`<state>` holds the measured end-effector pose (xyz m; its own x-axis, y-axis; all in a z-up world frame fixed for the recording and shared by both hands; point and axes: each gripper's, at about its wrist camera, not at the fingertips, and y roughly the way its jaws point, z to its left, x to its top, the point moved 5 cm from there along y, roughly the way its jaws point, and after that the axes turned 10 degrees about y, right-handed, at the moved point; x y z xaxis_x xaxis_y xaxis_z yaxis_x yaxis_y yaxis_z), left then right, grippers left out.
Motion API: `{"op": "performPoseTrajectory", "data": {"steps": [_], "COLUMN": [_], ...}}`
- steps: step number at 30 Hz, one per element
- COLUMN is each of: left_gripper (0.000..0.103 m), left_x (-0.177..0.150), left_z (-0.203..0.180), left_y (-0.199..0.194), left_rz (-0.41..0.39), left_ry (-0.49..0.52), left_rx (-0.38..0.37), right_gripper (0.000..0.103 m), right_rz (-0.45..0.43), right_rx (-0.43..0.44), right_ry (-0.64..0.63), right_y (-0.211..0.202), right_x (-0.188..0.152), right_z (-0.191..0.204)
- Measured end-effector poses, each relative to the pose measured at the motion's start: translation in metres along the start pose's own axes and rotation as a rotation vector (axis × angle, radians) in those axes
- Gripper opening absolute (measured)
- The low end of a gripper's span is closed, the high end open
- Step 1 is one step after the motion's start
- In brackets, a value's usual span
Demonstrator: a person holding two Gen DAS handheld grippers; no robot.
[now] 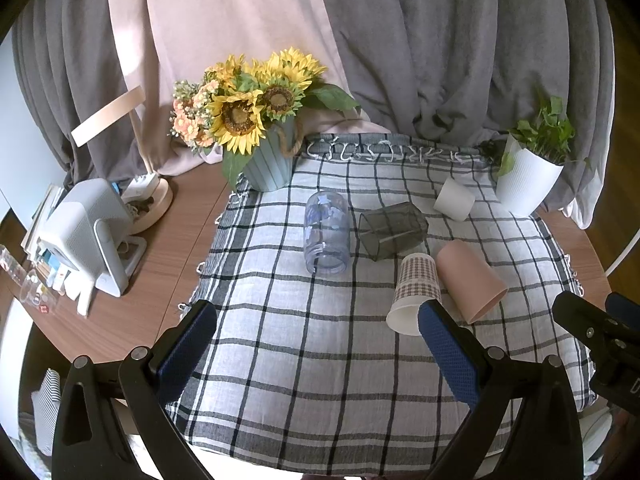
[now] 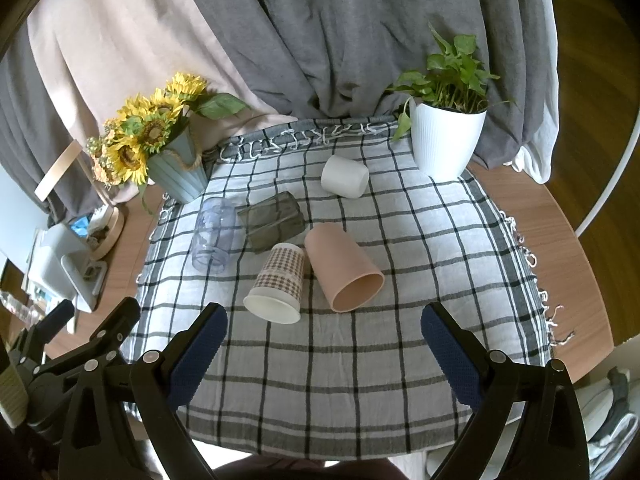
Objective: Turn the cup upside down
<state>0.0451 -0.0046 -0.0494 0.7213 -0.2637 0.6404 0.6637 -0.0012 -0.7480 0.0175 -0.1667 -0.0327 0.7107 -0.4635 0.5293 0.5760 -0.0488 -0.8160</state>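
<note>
a: what is lying on the tabletop (image 2: 560,220), left to right?
b: clear cup (image 2: 213,239), dark cup (image 2: 274,220), checked paper cup (image 2: 278,282), pink cup (image 2: 344,266), all lying on their sides mid-cloth; white cup (image 2: 345,177) nearer the far edge.
a: the tools?
b: left tool (image 1: 318,324) and right tool (image 2: 324,326) are both gaping wide, holding nothing, hovering over the near edge.

Grey and pink curtains (image 1: 420,40) behind round wooden table (image 1: 168,240); daylight.
</note>
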Motion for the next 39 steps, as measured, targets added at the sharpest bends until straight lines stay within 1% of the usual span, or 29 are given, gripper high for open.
{"op": "performPoseTrajectory", "data": {"steps": [31, 39], "left_gripper": [0.103, 0.103], "left_x": [0.001, -0.001], "left_z": [0.000, 0.000], "left_y": [0.004, 0.005], "left_rz": [0.005, 0.011], "left_ry": [-0.002, 0.000], "left_rx": [0.003, 0.007], "right_gripper": [0.098, 0.098], "right_rz": [0.001, 0.017], "right_rx": [-0.003, -0.001], "right_ry": [0.000, -0.014], "right_y": [0.003, 0.011], "right_x": [0.003, 0.006], "right_z": [-0.001, -0.001]}}
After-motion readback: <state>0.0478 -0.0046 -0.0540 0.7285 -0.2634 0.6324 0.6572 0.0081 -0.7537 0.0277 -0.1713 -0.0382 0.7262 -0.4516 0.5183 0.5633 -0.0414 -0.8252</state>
